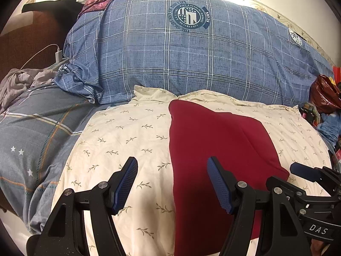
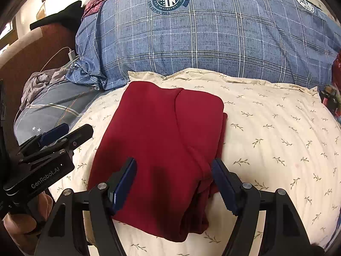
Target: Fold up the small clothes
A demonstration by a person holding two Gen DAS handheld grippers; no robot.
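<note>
The red cloth [image 2: 162, 140] on the cream pillow [image 2: 277, 128] looks soft and floppy, so pinch its near edge. The left gripper [image 1: 172, 183] and right gripper [image 2: 173, 183] are both wide apart, holding nothing.

Bed fills both views, topped by cream cloth with leaf sprigs [image 1: 127, 140] across centre and lower frame. Blue plaid duvet [image 1: 191, 59] bunched across upper half, round crest printed on it. Grey plaid sheet with white stars [image 1: 32, 140] at left edge. Brown headboard or chair [image 1: 32, 34] upper left, black cloth and maroon patterned fabric [image 1: 102, 0] draped over it. White charger and cable [image 1: 58, 54] left of duvet. Cream wall with faint floral pattern [image 1: 277, 8] along top. Red bag and clutter [image 1: 324, 93] at right edge. Bright, warm light.
</note>
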